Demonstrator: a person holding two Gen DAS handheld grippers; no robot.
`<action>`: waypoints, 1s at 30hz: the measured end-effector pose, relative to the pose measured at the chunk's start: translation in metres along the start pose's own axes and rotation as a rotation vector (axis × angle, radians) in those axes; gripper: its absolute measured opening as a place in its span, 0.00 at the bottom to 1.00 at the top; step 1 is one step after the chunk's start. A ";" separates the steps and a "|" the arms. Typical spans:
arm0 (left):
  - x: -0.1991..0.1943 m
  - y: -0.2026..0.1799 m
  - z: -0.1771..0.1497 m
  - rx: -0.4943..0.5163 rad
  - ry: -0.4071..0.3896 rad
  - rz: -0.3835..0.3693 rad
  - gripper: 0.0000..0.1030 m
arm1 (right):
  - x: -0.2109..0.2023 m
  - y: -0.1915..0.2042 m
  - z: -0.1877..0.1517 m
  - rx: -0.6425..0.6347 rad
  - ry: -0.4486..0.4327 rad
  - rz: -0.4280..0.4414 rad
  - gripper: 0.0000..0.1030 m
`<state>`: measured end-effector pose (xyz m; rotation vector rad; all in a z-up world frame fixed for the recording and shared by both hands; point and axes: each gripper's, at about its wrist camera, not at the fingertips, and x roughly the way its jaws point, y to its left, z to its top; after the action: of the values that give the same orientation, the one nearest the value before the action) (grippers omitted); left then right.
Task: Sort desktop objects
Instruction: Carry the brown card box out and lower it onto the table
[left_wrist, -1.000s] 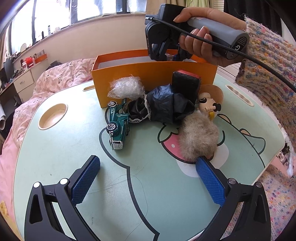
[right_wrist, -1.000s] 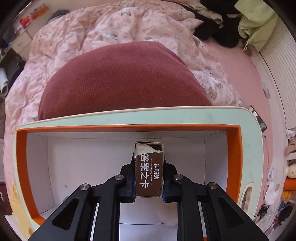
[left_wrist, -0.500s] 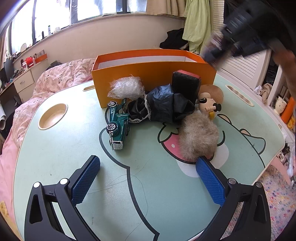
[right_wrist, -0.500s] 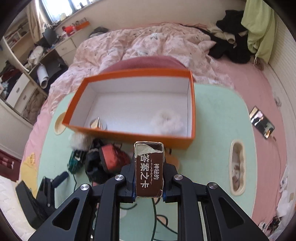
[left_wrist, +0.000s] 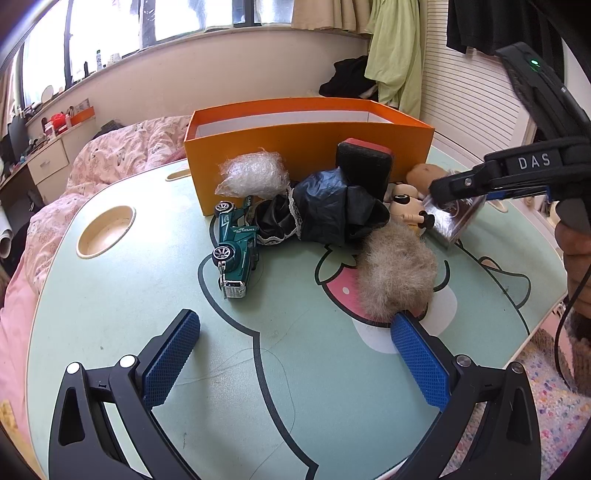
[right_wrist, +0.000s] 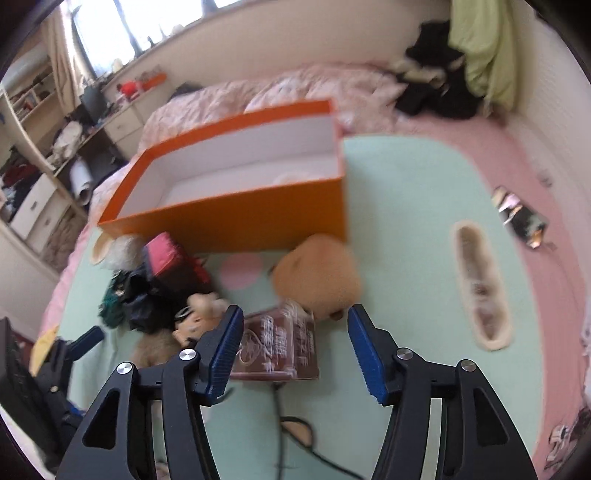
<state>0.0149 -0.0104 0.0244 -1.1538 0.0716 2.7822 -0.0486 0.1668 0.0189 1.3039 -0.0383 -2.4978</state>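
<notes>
We see the brown card box (right_wrist: 275, 345) tipped on the surface (right_wrist: 406, 258) between and just ahead of the fingers of our right hand-held gripper (right_wrist: 295, 345), whose jaws are opening, with neither pad pressing on it. The risk, as we judge it, is that the box has come free short of the orange box (right_wrist: 236, 212) beyond the fingertips, and it leans among the tan plush (right_wrist: 317, 273) and the small figure (right_wrist: 195, 317), so a hasty re-grip could knock it flat or shove those toys aside. The blurred right view makes contact with the left pad (right_wrist: 225, 350) hard to judge. Our left hand-held gripper (left_wrist: 295, 354) stands spread wide over bare surface, holding nothing, the fur ball (left_wrist: 397, 275) just beyond its right pad.
</notes>
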 end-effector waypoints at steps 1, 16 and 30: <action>0.000 0.000 0.000 0.000 0.000 0.000 1.00 | -0.005 -0.001 -0.004 -0.001 -0.031 -0.028 0.60; -0.001 0.000 -0.002 -0.001 0.000 -0.001 1.00 | -0.045 0.001 -0.083 -0.145 -0.250 -0.086 0.76; -0.001 0.001 -0.001 0.001 -0.001 -0.001 1.00 | -0.010 0.019 -0.066 -0.211 -0.163 -0.048 0.56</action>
<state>0.0163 -0.0112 0.0239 -1.1517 0.0721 2.7817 0.0148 0.1596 -0.0081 1.0273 0.2161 -2.5610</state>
